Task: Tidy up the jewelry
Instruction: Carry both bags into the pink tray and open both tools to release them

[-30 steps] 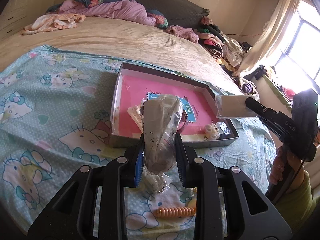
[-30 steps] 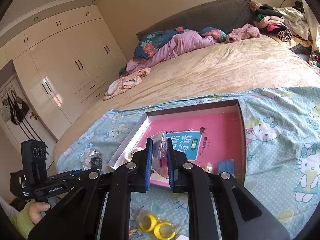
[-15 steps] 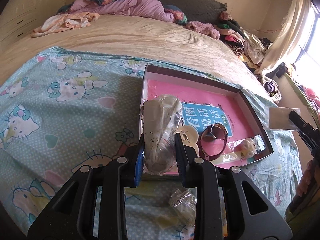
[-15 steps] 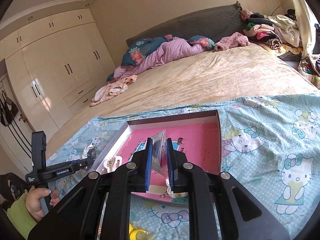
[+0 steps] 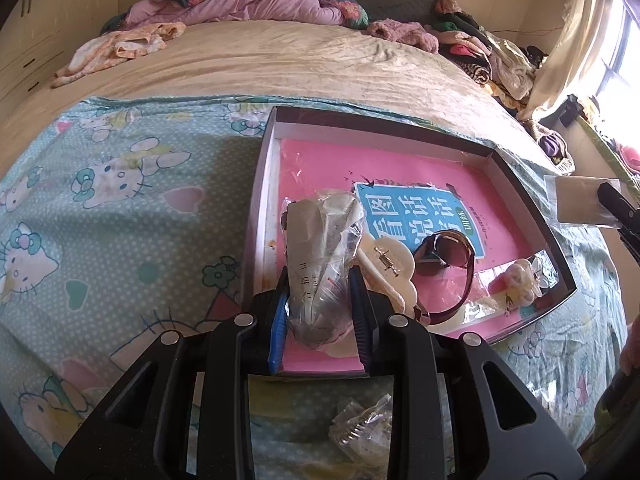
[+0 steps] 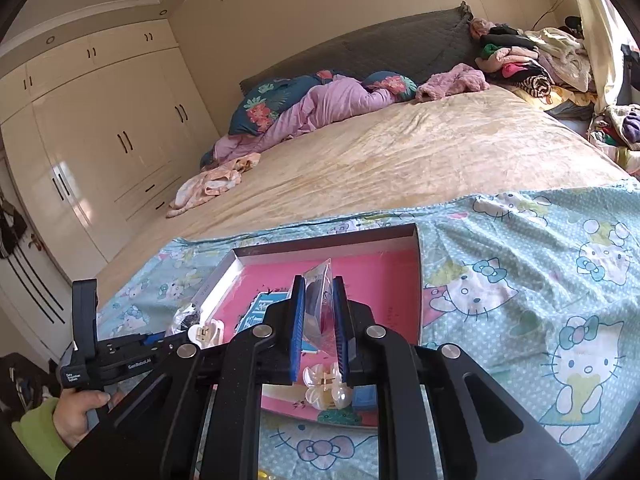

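the left gripper (image 5: 320, 300) clenches a crumpled clear bag (image 5: 320, 248) over the pink-lined box (image 5: 532, 200) on the bed. the right gripper (image 6: 319, 320) grips a flat clear pouch (image 6: 318, 304) — dark contents, perhaps jewelry.

A wide bed (image 6: 400, 160) is covered by a beige blanket (image 5: 280, 68). Over its near part a light blue cartoon-cat sheet (image 5: 120, 208) is spread. At the head of the bed a dark grey headboard (image 6: 380, 56) is seen, with a floral pillow (image 6: 264, 104) and a crumpled purple quilt (image 6: 332, 108) laid against it. A pale peach garment (image 6: 208, 184) is left on the blanket near the edge beside the wardrobe. A heap of mixed clothes (image 6: 532, 64) is piled at the window-side corner, just beside a pink fluffy garment (image 6: 452, 80). A cream wardrobe (image 6: 100, 128) with dark handles is set along the wall. A pale curtain (image 5: 576, 48) is hung by the bright window (image 5: 624, 52).
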Demonstrator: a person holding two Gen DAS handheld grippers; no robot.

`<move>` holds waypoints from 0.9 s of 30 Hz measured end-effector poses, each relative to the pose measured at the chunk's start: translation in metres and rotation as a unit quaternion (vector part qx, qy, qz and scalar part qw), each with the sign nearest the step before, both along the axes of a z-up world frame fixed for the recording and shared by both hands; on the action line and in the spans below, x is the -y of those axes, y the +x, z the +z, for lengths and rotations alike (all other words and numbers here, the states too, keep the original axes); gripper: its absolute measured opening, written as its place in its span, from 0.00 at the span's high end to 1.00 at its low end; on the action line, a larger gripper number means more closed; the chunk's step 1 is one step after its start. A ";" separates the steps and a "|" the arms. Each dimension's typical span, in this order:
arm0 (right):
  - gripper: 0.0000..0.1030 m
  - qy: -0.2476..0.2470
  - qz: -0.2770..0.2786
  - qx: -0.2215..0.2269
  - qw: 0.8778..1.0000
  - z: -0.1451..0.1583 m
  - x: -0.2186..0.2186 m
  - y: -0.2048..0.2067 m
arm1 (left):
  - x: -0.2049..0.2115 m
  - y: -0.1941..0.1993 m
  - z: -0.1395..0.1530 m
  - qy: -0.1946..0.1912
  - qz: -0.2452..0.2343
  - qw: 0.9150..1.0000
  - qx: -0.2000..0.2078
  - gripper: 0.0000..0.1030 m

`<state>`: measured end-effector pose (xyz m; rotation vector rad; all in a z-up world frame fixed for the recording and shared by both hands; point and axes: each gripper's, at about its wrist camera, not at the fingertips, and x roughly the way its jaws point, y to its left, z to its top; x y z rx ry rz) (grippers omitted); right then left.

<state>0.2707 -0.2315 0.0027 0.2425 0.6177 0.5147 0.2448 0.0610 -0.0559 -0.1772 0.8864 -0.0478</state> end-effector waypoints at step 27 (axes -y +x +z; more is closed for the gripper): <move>0.88 -0.011 0.020 -0.073 0.997 -0.041 -0.026 0.024 | 0.022 0.003 -0.005 -0.025 -0.033 0.999 0.003 0.80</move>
